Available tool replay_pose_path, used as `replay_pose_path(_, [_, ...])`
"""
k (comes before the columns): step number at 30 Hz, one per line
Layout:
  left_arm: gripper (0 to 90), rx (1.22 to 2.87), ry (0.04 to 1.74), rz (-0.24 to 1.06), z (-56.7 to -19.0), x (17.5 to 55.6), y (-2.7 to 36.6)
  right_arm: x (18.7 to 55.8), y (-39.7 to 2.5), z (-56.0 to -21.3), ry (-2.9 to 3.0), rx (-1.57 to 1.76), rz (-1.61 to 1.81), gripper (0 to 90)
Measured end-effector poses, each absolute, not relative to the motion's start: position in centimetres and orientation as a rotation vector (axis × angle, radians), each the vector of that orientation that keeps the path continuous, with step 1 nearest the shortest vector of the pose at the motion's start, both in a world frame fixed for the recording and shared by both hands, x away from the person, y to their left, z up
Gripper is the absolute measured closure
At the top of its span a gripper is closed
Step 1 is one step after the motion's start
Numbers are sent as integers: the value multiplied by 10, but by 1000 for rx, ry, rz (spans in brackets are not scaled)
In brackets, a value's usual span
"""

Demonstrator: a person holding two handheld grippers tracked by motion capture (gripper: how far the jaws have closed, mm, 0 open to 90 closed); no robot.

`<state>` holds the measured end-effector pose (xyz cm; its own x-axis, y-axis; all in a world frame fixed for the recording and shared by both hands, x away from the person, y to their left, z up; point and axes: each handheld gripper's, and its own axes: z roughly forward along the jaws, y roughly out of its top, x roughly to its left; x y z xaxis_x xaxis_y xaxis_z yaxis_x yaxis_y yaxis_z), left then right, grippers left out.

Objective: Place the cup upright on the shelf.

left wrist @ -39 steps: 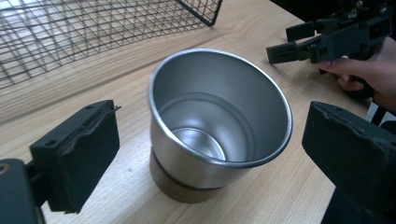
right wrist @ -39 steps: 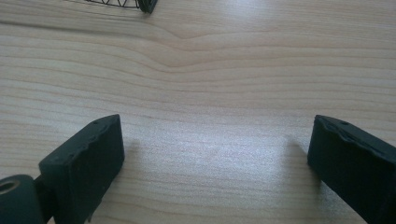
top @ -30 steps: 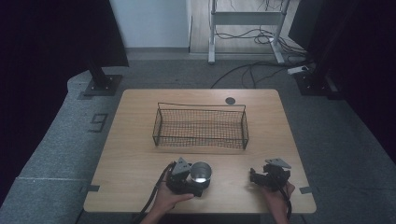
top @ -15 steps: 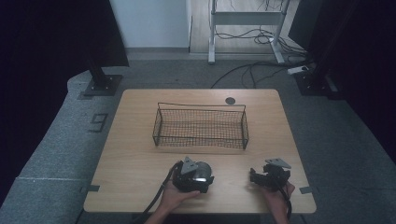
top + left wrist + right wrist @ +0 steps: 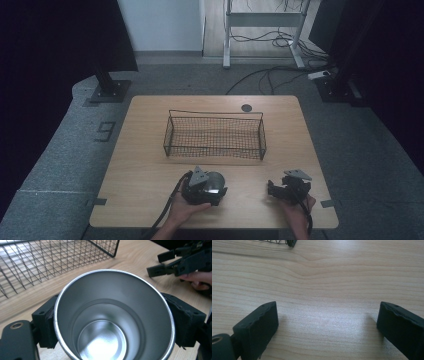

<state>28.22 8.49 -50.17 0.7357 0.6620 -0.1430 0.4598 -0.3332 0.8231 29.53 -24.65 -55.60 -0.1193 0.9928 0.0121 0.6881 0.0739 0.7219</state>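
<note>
Steel, polished and round: an empty metal cup (image 5: pixel 113 315) sat clamped between the jaws of the left gripper (image 5: pixel 204 187), one black pad pressed to each side of its wall just under the rim. Cup's mouth tilted toward that gripper's own camera, bottom visible and bare. Cup was near the front long side of the black wire-mesh basket (image 5: pixel 214 135), on the person's side of it, not over it. Could not tell from the high view whether the cup's base touched the light wooden table (image 5: pixel 145 165) or hung just above.

Right gripper (image 5: pixel 286 188) lay low off the basket's front right corner, jaws spread wide with nothing between them, only wood grain below.

Judged step in hand: carrying the cup to the basket. To do it well, grip should stay firm on the slick wall; cup ought to rise enough to pass over the front rim, then go down inside, away from the mesh walls, before the jaws part. Righting the tilt first would help it stand rather than roll.

Hard to make out: cup's outer base, cut off below the frame; basket's floor, blurred through the mesh; left hand (image 5: pixel 182 210) largely under the gripper body.
</note>
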Motion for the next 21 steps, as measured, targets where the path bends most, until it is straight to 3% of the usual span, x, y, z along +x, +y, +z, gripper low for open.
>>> replay_pose_path(21, [143, 1932, 863, 304, -471, 297, 103, 296, -247, -556, 1865, 1660, 808, 36])
